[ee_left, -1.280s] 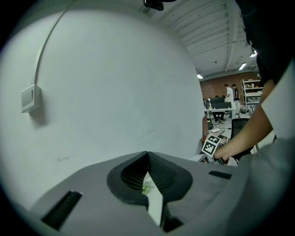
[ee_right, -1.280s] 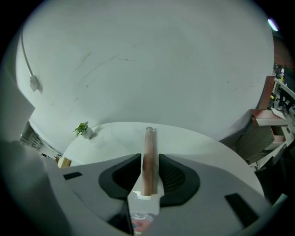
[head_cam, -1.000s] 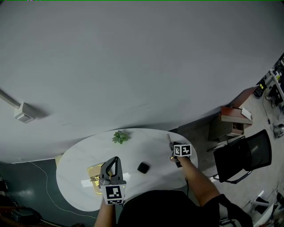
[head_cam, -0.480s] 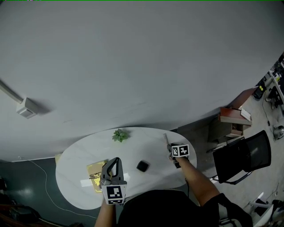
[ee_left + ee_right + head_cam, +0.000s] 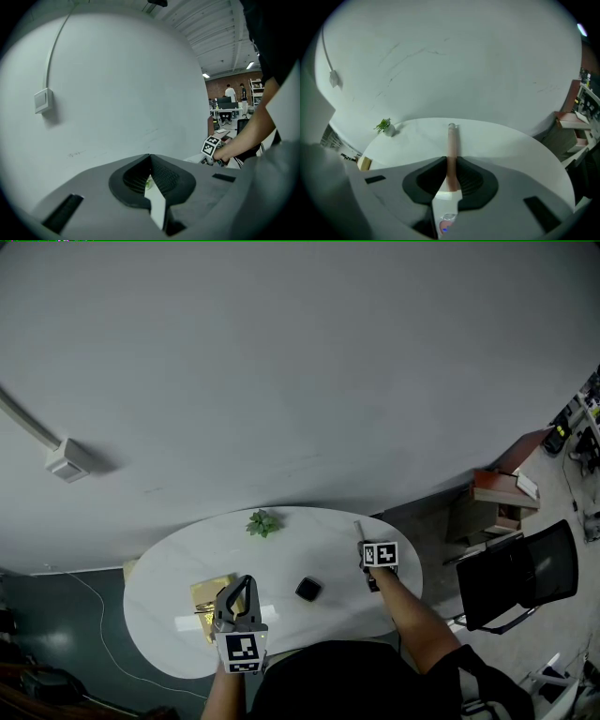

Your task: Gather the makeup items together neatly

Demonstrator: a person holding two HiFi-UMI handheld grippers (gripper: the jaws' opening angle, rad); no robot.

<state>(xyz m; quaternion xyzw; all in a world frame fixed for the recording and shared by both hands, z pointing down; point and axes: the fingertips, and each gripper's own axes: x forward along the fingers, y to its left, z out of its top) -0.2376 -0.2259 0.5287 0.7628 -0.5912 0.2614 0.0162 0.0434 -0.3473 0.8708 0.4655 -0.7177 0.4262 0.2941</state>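
On the white oval table (image 5: 281, 554), a slim pink tube (image 5: 451, 140) lies pointing away from me near the right edge. My right gripper (image 5: 451, 161) has this tube (image 5: 357, 531) between its closing jaws, and the pads touch it on both sides. My left gripper (image 5: 242, 581) is shut with nothing in it and hovers over a gold tray (image 5: 206, 593) holding gold items. In the left gripper view its jaws (image 5: 150, 156) meet at the tip. A small black compact (image 5: 307, 590) sits mid-table between the grippers.
A small green plant (image 5: 262, 522) stands at the table's far edge, also seen from the right gripper (image 5: 383, 125). A white strip (image 5: 190, 623) lies beside the tray. A black chair (image 5: 520, 573) and a wooden shelf (image 5: 497, 498) stand right of the table.
The head view has shifted a little. Both grippers stay about where they were, the right one at the pink tube.
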